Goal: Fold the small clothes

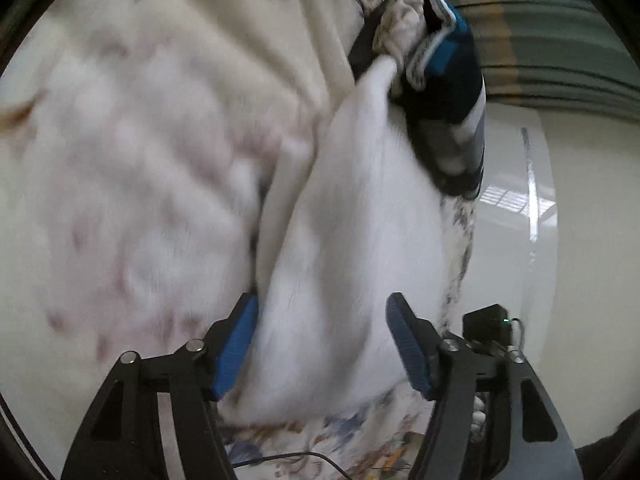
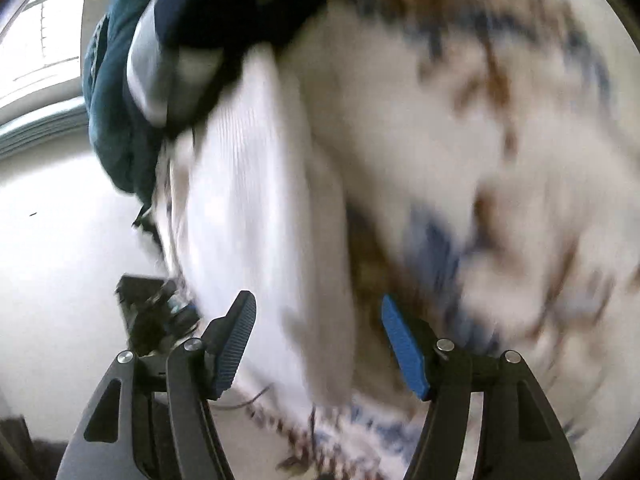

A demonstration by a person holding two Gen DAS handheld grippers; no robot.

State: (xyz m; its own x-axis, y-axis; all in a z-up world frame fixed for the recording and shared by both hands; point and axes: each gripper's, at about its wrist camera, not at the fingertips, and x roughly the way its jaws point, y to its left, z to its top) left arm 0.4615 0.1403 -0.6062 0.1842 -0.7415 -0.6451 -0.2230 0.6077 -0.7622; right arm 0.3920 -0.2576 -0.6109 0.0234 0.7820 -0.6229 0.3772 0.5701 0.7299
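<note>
The left hand-held gripper (image 1: 322,344) has its two black arms spread wide, the blue ribbed pads (image 1: 236,354) standing well apart and gripping nothing. Between and just beyond them lies a plain white garment (image 1: 352,248), a long soft fold running up and away from the pads; it is blurred, so whether the pads touch it cannot be told. It rests on a cream cloth with blue and brown flower print (image 1: 224,28) that covers the surface. To the left of the white piece sits a pale garment with faint pink marks (image 1: 132,200), also blurred. At the far end of the white garment is a bunch of dark clothes (image 1: 444,92), navy and bright blue with white stripes, touching its tip. To the right the floral cloth ends and a glossy white floor (image 1: 592,240) shows, with a small black device (image 1: 486,322) near the right pad. In the right wrist view, the right hand-held gripper (image 2: 318,346) is likewise wide open and holds nothing. The same white garment (image 2: 256,200), finely ribbed here, stretches up from the left pad (image 2: 236,348) toward the dark clothes (image 2: 208,24) at the top. A teal garment (image 2: 112,120) lies just beside that dark bunch on the left. The floral cloth (image 2: 480,160) fills the right side, heavily blurred. The other gripper's black body (image 2: 156,316) shows low on the left, beside the white garment's edge
</note>
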